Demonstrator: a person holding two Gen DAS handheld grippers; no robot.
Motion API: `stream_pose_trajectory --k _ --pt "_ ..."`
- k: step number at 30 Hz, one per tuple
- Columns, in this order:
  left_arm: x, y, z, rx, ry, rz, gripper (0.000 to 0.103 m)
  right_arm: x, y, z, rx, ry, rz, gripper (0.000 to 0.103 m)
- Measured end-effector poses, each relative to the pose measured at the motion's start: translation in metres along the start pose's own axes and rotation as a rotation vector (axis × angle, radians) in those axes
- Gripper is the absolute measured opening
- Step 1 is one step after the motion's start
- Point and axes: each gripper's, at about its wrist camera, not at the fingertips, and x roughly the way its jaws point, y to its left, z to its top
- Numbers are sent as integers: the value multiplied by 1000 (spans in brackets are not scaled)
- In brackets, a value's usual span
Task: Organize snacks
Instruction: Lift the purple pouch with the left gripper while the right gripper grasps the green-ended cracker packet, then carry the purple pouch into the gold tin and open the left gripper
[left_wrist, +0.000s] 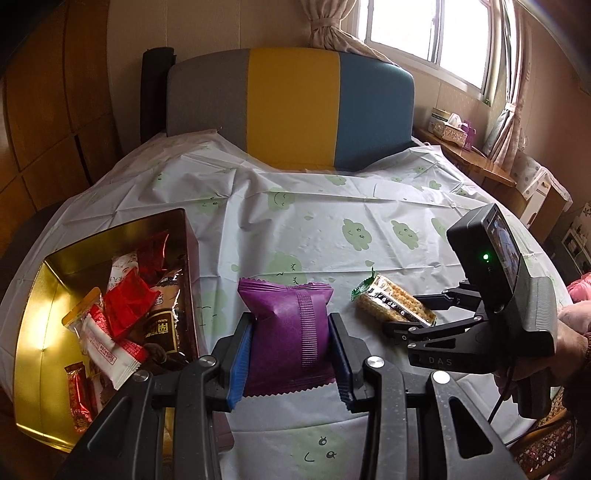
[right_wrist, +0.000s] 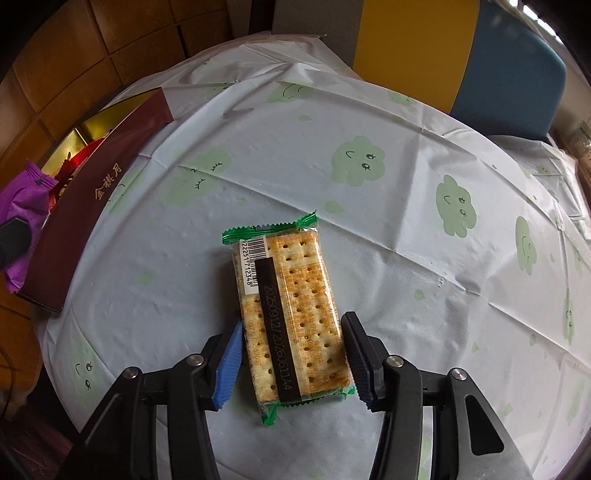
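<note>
My left gripper (left_wrist: 291, 354) is shut on a purple snack packet (left_wrist: 286, 332) and holds it above the table, just right of the gold-lined box (left_wrist: 44, 295). That box holds several red, white and brown snack packets (left_wrist: 125, 310). A clear cracker pack (right_wrist: 291, 317) with green ends lies flat on the tablecloth. My right gripper (right_wrist: 291, 363) is open, its fingers on either side of the pack's near half, with small gaps. In the left wrist view the right gripper (left_wrist: 410, 314) reaches the cracker pack (left_wrist: 391, 306). The purple packet (right_wrist: 26, 206) shows at the left of the right wrist view.
The round table wears a white cloth with green cloud faces (right_wrist: 354, 158). The box's dark red wall (right_wrist: 92, 206) stands at the table's left edge. A grey, yellow and blue chair back (left_wrist: 291, 107) stands behind the table. A wooden sideboard (left_wrist: 476, 162) is at the right.
</note>
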Motion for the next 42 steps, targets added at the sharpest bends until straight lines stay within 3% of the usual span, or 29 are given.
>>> stream_pose_trajectory --k 10,32,36,42 --pt "-21 17 -4 -12 -41 52 39 -1 2 0 -20 -16 -22 54" --pt "-44 117 -24 -183 -59 214 40 -3 4 -2 -36 -31 -34 54" --pt "-49 143 -27 -260 -55 216 40 -4 5 -3 -39 -33 -37 54" --pt "-69 206 -40 -457 -68 245 39 -4 6 -3 -45 -32 -43 54"
